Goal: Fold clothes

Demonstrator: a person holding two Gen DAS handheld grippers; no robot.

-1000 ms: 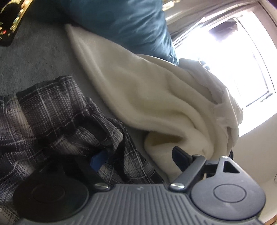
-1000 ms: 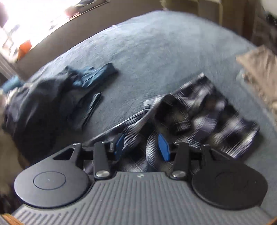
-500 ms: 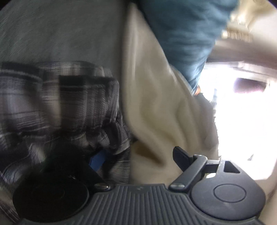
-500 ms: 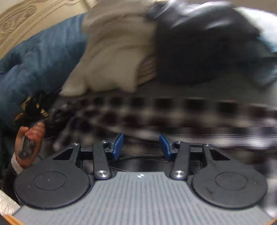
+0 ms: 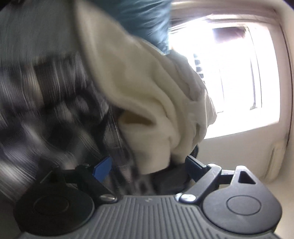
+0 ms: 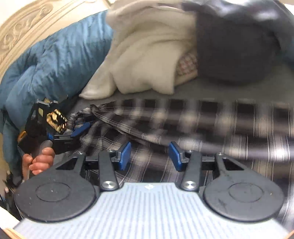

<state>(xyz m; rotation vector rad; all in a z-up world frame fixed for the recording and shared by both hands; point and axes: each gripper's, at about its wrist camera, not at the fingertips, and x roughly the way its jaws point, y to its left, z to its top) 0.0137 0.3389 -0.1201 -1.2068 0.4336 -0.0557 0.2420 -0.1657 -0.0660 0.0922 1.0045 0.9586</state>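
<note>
Both tongs spread — left tongs [image 5: 147,168], right tongs [image 6: 149,156] over plaid garment [image 6: 183,125]

My left gripper [image 5: 148,167] stands with its jaws wide apart, blurred plaid cloth [image 5: 55,103] and a cream fleece [image 5: 147,92] bunched between them, blue quilt [image 5: 147,16] above, bright window [image 5: 244,77] right.

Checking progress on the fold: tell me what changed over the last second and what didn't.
The right gripper swung from the far bed end to face the cream blanket and left gripper. The plaid garment got spread out in front of it. The right stays open with the plaid between its fingers.
</note>
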